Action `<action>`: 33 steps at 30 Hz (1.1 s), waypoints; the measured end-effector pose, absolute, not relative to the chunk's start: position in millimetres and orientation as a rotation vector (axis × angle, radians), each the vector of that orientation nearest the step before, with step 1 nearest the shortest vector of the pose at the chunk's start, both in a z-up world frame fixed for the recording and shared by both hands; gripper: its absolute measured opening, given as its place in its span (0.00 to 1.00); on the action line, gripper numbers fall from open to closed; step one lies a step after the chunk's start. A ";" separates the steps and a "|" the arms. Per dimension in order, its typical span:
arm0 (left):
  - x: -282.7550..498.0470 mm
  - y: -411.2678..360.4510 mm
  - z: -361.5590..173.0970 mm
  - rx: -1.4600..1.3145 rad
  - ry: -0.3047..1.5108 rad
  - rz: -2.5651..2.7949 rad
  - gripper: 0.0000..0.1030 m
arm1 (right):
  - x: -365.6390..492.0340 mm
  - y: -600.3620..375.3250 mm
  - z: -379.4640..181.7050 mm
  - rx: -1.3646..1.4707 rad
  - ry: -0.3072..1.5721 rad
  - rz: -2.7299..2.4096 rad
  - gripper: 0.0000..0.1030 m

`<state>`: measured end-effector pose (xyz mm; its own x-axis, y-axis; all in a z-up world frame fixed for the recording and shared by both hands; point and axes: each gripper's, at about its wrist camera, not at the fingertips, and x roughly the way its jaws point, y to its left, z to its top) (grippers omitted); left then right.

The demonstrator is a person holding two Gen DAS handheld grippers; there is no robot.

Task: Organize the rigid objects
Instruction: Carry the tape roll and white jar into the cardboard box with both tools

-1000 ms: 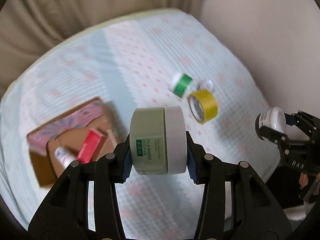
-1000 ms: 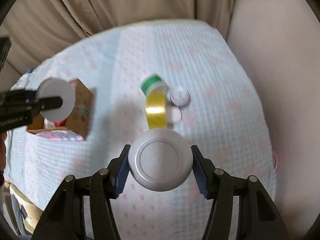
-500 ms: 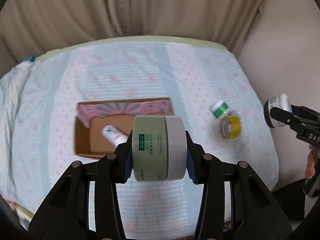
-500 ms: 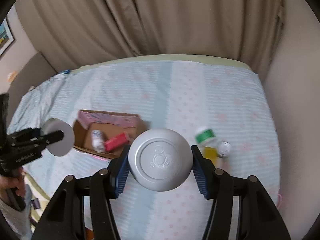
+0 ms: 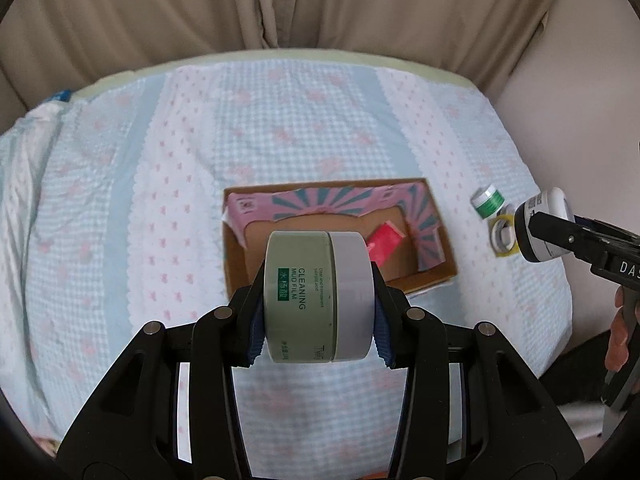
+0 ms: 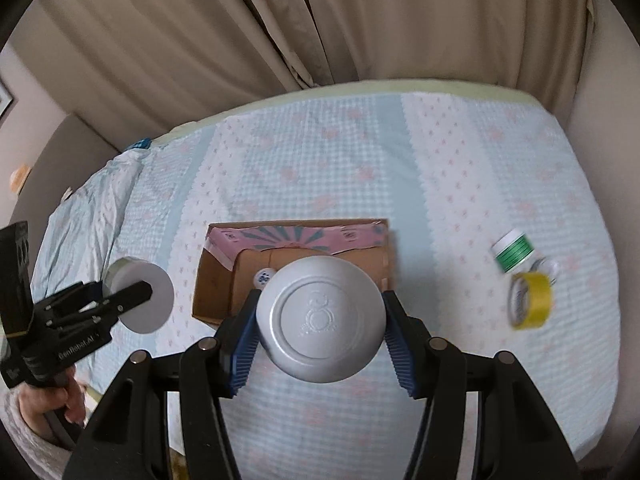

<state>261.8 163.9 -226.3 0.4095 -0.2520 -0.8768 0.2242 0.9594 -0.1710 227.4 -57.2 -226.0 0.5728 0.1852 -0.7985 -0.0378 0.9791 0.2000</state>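
The bed (image 5: 168,184) carries the open box (image 5: 436,280), my landmark. I judge the step is dropping both jars into it. My left claw (image 5: 318,312) is clamped on the green jar (image 5: 298,296), hanging just in front of the box; my right claw (image 6: 318,322) grips the white jar (image 6: 320,320) the same way. I should lower 1 at a time onto bare floor, clear of the red pack (image 5: 384,244) and bottle (image 6: 265,278). Right of the box lie the tape (image 6: 530,300) and tub (image 6: 512,256).
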 end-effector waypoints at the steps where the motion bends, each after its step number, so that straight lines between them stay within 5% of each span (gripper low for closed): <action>1: 268.9 170.7 -233.8 -0.022 1.122 -0.310 0.38 | 230.7 -51.9 -229.1 0.180 0.960 0.124 0.52; 33: 405.7 158.6 -401.8 0.101 1.390 -0.453 0.38 | 387.2 -7.0 -396.5 0.430 1.248 -0.004 0.52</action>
